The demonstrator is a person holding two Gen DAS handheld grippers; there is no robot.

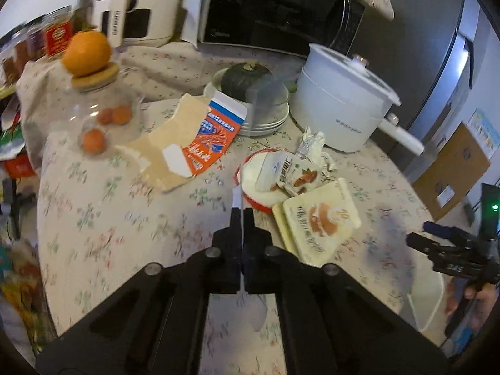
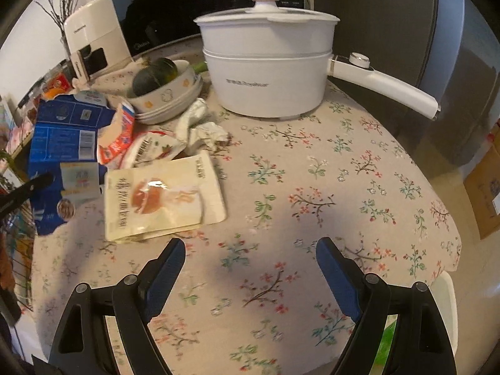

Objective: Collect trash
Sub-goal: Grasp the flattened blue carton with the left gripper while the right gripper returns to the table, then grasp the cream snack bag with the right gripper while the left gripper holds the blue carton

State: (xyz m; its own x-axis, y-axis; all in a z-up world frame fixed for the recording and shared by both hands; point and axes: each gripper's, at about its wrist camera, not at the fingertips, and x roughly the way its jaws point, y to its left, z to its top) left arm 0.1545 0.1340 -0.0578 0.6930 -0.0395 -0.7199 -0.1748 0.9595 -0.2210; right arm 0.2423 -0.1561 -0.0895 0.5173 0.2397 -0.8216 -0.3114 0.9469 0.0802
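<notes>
Trash (image 2: 162,197): cream, crinkled pouches; left claw (image 1: 241,215) pinches a white scrap, right claw (image 2: 250,253) gapes.

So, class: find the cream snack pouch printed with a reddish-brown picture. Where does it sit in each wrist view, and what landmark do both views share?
Left wrist view: cream snack pouch lies right of centre, beside the shut left gripper.
Right wrist view: the pouch lies left of centre.
Shared landmark: white electric pot.

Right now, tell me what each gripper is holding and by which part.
The left gripper is shut on a thin white sheet seen edge-on, one end poking past its tips. The right gripper is open and holds nothing.
</notes>
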